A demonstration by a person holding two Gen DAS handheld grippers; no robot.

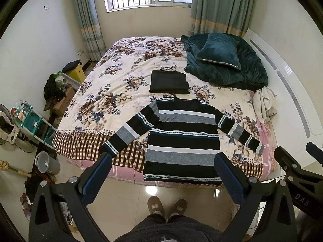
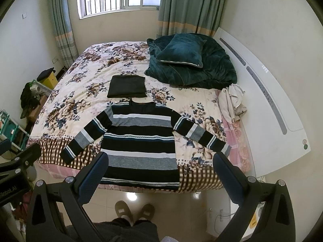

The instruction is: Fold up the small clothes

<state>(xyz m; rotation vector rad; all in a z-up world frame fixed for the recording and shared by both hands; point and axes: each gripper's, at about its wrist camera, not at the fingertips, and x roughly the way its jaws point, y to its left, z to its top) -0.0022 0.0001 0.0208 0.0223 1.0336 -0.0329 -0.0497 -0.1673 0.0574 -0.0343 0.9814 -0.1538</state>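
Both tools are held up over the floor at the foot of the bed, and each one has its 2 blue fingers spread wide with nothing between them. On the left side, the left gripper (image 1: 163,179) hangs in front of the bottom edge of the striped sweater (image 1: 182,135). Its left finger pad (image 1: 97,179) sits below the tip of the left sleeve.

Next comes the sweater itself. It lies flat on the flowery bedspread (image 1: 113,84), front up, near the foot of the bed. Its 2 sleeves stick out and slant down toward the bed's edge. Its stripes are black, gray, white and blue. Just past its collar lies a folded black cloth (image 1: 169,82), neat and square.

Further right, a dark green pillow (image 1: 219,50) rests on a rumpled dark green blanket (image 1: 232,70) at the far corner. A crumpled pale cloth (image 1: 263,102) lies by the white headboard (image 1: 286,92).

On the right side, the right gripper (image 2: 159,178) also hangs off the bed, in front of the sweater's hem. Down below, 2 brown slippers (image 2: 135,209) stand on the shiny floor.
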